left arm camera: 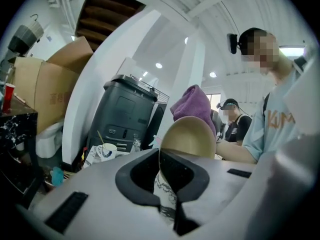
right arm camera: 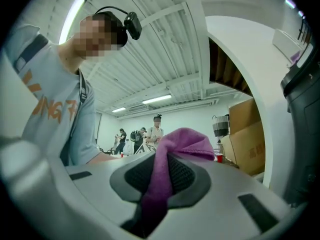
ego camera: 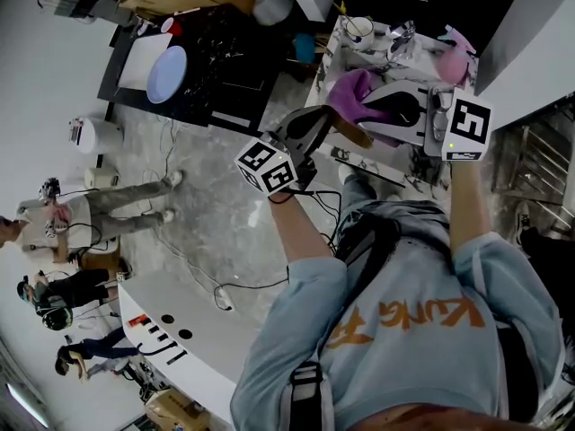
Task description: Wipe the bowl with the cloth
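Both grippers are raised in front of the person, facing each other. My left gripper (ego camera: 310, 131) (left arm camera: 161, 156) is shut on the rim of a tan bowl (left arm camera: 188, 136), held on edge. In the head view only a brown strip of the bowl (ego camera: 352, 134) shows. My right gripper (ego camera: 400, 108) (right arm camera: 162, 170) is shut on a purple cloth (right arm camera: 183, 139), which bunches up above its jaws. The cloth (ego camera: 356, 92) (left arm camera: 193, 104) lies against the bowl's far side. Where the two touch is hidden.
Beyond the grippers a cluttered counter (ego camera: 334, 39) carries a cup (ego camera: 359, 30), glassware (ego camera: 402, 36) and a pink thing (ego camera: 451, 61). A black table (ego camera: 225, 52) holds a blue plate (ego camera: 167, 73). Cables lie on the floor, and several people stand at the left.
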`<state>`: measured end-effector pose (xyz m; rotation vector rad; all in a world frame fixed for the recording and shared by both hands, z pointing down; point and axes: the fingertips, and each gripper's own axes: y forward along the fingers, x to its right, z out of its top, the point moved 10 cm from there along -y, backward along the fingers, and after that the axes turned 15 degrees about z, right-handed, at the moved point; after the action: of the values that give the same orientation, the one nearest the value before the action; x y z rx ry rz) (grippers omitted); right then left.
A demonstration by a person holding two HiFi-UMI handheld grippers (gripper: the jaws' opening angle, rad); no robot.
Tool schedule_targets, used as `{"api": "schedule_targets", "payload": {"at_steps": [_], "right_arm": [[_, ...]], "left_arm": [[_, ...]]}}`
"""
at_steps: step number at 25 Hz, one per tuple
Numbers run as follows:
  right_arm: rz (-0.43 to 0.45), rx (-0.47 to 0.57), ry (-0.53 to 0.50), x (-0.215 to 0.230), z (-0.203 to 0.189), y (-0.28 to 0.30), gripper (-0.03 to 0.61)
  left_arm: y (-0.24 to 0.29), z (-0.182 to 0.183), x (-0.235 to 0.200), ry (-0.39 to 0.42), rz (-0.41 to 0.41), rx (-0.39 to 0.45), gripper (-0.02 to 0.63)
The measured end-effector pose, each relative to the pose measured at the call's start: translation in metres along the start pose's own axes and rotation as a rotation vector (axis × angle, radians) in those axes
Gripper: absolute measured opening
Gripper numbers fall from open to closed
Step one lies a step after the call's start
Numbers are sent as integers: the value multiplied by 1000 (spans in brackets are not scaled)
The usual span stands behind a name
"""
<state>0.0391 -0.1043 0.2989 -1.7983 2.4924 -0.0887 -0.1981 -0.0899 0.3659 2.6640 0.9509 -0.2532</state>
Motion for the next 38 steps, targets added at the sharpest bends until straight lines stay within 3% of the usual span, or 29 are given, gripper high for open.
{"api": "schedule_targets", "payload": {"at_steps": [8, 17, 22, 27, 34, 38], "right_arm": [[48, -10, 18, 2, -2, 5, 75], [112, 92, 62, 3, -2, -3, 75], [126, 188, 81, 5, -4, -13, 74], [133, 217, 82, 7, -6, -15, 75], [145, 205, 104, 5, -13, -7, 74], [111, 196, 125, 8, -18, -4, 74]], "left_arm": [[7, -5, 20, 71, -191, -91, 28], [14, 1, 46, 73, -458, -76, 29], [10, 12, 54, 38, -572, 44, 29], [4, 20, 51, -23, -627, 214, 29], [-9, 26, 40, -148, -603, 458, 29], [-6, 21, 32, -234, -539, 521, 29]]}}
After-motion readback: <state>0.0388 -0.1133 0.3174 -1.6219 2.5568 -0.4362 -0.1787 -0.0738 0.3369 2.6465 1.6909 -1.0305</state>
